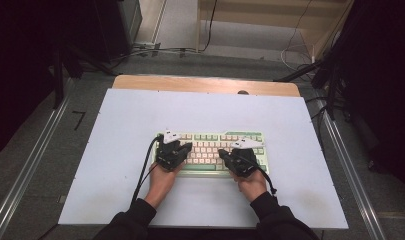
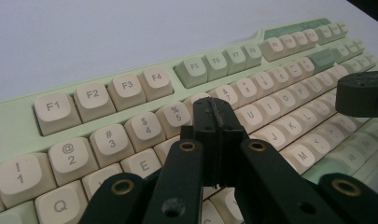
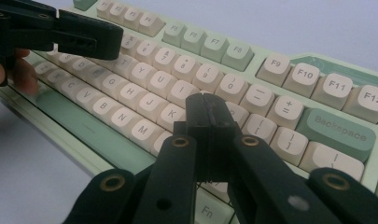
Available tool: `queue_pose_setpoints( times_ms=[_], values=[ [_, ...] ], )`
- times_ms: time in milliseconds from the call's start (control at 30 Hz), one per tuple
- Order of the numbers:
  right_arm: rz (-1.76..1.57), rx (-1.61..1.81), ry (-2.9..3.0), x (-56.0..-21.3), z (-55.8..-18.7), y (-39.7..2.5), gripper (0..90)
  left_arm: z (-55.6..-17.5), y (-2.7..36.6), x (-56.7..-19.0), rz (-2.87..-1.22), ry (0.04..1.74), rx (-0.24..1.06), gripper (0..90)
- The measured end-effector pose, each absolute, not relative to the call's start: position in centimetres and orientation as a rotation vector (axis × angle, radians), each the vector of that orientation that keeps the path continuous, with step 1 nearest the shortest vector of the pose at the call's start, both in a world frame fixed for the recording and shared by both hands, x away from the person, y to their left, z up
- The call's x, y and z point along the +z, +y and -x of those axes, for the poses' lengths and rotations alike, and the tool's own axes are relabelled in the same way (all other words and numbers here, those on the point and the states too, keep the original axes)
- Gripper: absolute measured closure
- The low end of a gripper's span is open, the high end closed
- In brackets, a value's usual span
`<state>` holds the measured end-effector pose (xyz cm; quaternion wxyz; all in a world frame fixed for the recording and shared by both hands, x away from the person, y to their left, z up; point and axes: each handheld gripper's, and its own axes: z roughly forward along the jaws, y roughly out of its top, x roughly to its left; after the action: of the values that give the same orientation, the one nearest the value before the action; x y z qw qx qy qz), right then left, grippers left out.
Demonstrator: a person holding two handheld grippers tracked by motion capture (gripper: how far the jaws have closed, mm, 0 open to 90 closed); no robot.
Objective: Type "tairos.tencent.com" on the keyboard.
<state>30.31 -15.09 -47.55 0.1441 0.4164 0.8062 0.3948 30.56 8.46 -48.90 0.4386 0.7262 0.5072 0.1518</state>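
On the white desk (image 1: 115,150), near the person's edge and about midway across, lies the pale green keyboard (image 1: 212,152), and both grippers hover over its keys. The left gripper (image 2: 216,112) has its jaws pressed flat together, holding nothing, with the tip poised just above the key between 5 and 7 on the number row. The right gripper (image 3: 206,108) is likewise clamped to a single blunt point, empty, over the keys just right of K and below the 0 key.

The work looks like pressing keys with the closed tips. To do it well, each tip should come straight down on the middle of one cap, so it does not catch a neighbour, and lift clear before moving sideways; the two grippers sit close, so they should keep to their own halves.

Keycaps are cream, smooth matt plastic with rounded corners and slightly dished tops; a few, such as Backspace (image 3: 338,128), are muted green. The jaws are black, hard and square-edged, with brass-coloured rivets on their linkages.
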Motion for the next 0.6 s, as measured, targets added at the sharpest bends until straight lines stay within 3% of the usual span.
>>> queue_pose_setpoints(
  times_ms=[600],
  values=[
    [-1.2, 1.138, 2.324, -47.54, -30.33, -15.06, 87.3, -31.39, 7.86, -49.24, -1.859, 1.27, 0.344, 90.0]
  ],
)
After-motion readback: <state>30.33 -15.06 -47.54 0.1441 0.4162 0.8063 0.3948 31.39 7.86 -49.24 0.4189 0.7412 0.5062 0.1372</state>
